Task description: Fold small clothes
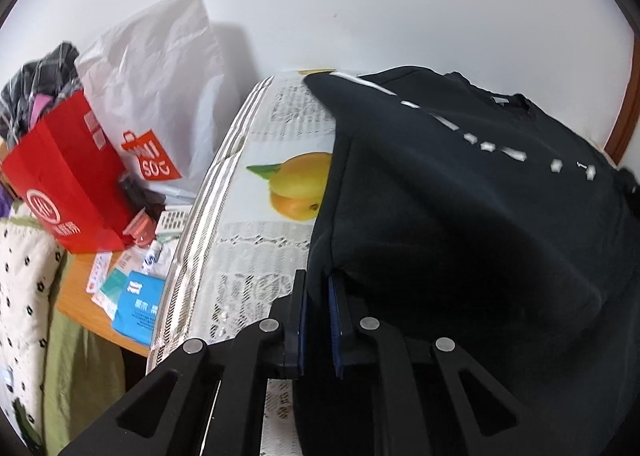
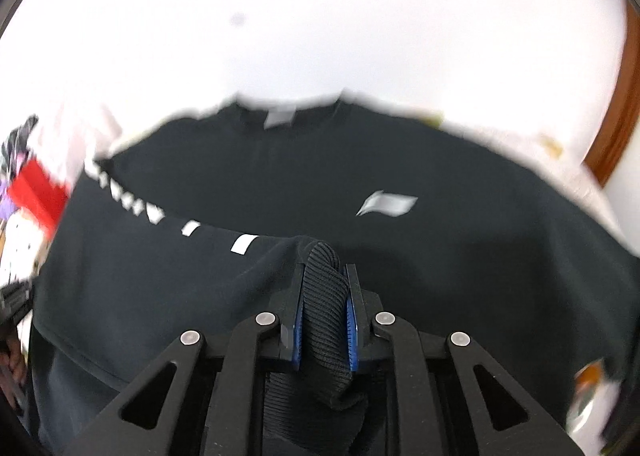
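Observation:
A black sweatshirt (image 1: pixel 460 196) with a row of white marks down one sleeve lies on the patterned tablecloth (image 1: pixel 256 256). My left gripper (image 1: pixel 318 276) is shut on the sweatshirt's lower corner and holds it raised. In the right wrist view the sweatshirt (image 2: pixel 280 184) spreads ahead, with its collar and label at the far side and a grey logo on the chest. My right gripper (image 2: pixel 324 270) is shut on the ribbed black cuff (image 2: pixel 324 304) of a sleeve, which bunches between the blue pads.
A red paper bag (image 1: pixel 68 184) and a white shopping bag (image 1: pixel 160 96) stand left of the table on a wooden side surface (image 1: pixel 76 296) with small packets. A white wall is behind. A brown wooden frame (image 1: pixel 628 112) rises at the right.

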`<state>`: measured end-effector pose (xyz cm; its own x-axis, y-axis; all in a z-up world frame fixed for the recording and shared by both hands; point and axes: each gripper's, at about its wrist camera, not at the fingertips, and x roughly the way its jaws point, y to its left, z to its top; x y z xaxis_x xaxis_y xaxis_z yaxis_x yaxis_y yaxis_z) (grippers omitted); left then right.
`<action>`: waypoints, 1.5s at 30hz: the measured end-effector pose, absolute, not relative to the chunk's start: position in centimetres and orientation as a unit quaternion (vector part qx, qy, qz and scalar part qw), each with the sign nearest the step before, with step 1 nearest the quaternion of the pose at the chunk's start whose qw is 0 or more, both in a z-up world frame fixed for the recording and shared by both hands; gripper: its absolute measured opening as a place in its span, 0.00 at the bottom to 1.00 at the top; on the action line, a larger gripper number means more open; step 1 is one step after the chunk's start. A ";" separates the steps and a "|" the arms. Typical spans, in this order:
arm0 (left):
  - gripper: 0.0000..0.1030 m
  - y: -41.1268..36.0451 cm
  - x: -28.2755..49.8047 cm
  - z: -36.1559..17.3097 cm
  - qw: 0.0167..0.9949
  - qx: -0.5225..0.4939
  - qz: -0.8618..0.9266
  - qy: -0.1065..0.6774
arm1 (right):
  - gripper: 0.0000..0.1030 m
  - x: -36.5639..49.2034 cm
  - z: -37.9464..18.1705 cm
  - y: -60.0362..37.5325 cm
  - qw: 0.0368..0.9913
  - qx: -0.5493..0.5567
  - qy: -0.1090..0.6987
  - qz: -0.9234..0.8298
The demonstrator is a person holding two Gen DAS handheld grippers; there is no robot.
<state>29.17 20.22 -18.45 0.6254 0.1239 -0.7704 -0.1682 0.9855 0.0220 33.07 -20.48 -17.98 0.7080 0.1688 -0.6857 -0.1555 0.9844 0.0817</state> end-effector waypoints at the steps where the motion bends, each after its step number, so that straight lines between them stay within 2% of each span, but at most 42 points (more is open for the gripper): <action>1: 0.09 20.4 29.1 -18.5 0.901 -0.029 0.081 0.426 | 0.15 33.4 -17.1 -21.8 0.932 0.018 0.355 0.068; 4: 0.08 20.8 28.9 -18.5 0.900 -0.037 0.078 0.427 | 0.16 35.1 -16.3 -25.3 0.938 0.029 0.346 0.019; 10: 0.08 20.4 29.1 -18.5 0.899 -0.033 0.083 0.428 | 0.17 37.9 -20.2 -26.9 0.913 0.025 0.408 0.013; 12: 0.08 20.4 29.1 -18.5 0.898 -0.033 0.084 0.430 | 0.23 38.1 -21.2 -26.4 0.907 0.003 0.420 0.003; 14: 0.08 20.5 29.1 -18.4 0.896 -0.040 0.084 0.433 | 0.37 38.1 -21.8 -26.6 0.901 -0.006 0.433 -0.017; 17: 0.10 20.6 28.8 -18.2 0.893 -0.048 0.085 0.440 | 0.46 36.5 -21.5 -27.7 0.901 -0.001 0.433 -0.026; 19: 0.10 20.6 28.4 -18.1 0.892 -0.054 0.083 0.442 | 0.47 35.2 -20.9 -28.1 0.900 -0.003 0.435 -0.032; 23: 0.25 20.1 27.1 -17.6 0.889 -0.058 0.082 0.447 | 0.59 31.6 -20.2 -28.8 0.895 0.003 0.446 -0.024; 26: 0.32 19.4 25.6 -17.2 0.888 -0.059 0.076 0.450 | 0.61 28.0 -19.9 -29.6 0.896 0.012 0.444 -0.020; 28: 0.43 18.7 24.5 -17.0 0.890 -0.053 0.076 0.447 | 0.61 25.2 -20.1 -30.2 0.896 0.018 0.443 -0.015; 31: 0.55 17.8 22.5 -16.4 0.895 -0.046 0.076 0.437 | 0.61 21.0 -20.5 -31.0 0.898 0.022 0.438 -0.015; 41: 0.57 14.9 16.4 -15.2 0.898 -0.050 0.063 0.433 | 0.61 11.5 -21.9 -32.6 0.905 0.013 0.425 -0.028; 45: 0.66 13.8 14.3 -15.5 0.896 -0.041 0.059 0.439 | 0.65 9.3 -22.9 -33.6 0.902 0.034 0.430 -0.032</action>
<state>14.29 13.76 -15.46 0.6074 0.0701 -0.7913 -0.1417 0.9897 -0.0211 9.34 -33.57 -22.85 0.6280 -0.0289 -0.7776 0.0880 0.9955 0.0341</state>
